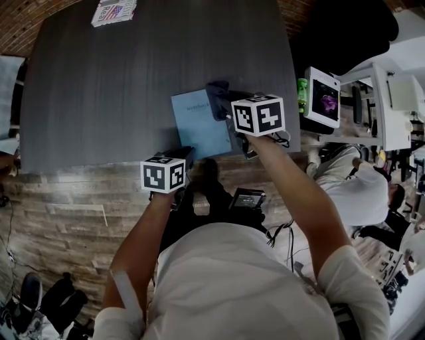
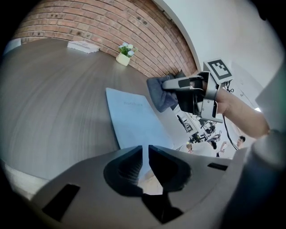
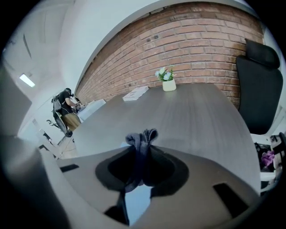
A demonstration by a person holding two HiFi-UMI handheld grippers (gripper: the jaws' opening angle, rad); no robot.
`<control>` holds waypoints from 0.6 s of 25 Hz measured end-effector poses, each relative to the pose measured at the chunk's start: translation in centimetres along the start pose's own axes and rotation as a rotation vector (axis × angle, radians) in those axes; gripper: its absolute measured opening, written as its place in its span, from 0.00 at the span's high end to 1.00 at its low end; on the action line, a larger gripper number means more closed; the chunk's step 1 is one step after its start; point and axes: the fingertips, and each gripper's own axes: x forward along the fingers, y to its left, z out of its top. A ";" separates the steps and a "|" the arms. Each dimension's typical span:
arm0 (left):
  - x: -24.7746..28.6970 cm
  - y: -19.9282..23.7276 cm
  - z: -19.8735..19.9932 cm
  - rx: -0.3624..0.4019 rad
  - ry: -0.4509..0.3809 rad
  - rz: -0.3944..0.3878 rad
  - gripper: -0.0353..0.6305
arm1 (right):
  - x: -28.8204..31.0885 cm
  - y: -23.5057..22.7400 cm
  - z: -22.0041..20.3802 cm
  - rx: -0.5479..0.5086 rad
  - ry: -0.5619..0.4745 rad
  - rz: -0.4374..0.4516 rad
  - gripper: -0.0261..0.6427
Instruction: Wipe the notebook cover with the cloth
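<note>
Head view has the light blue notebook (image 1: 199, 123) lying flat and closed on the dark grey table (image 1: 119, 80), close to the near edge. The dark cloth (image 1: 218, 98) sits bunched over the notebook's far right corner. I honestly can't tell if it's touching the cover or just above it. The right gripper (image 3: 142, 154) has its jaws clamped on that cloth, with a wad poking out past the tips. The left gripper (image 2: 145, 154) is at the near table edge, just beside the notebook's near left corner. Its jaws are pressed almost together with only a thin slit and nothing in it. Further back there's a small potted plant (image 3: 168, 84) and a booklet (image 1: 113, 11) by the brick wall (image 3: 201, 40).
</note>
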 end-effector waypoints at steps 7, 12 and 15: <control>0.4 0.4 -0.9 -0.027 0.033 0.016 0.89 | 2.6 5.8 -2.4 0.014 0.067 0.147 0.81; 0.4 -0.1 -0.8 0.008 0.037 0.019 0.89 | 4.3 8.5 -3.9 0.020 0.128 0.210 0.81; 0.1 -0.4 -0.7 0.011 0.006 0.006 0.88 | 5.0 10.0 -3.9 0.025 0.136 0.259 0.81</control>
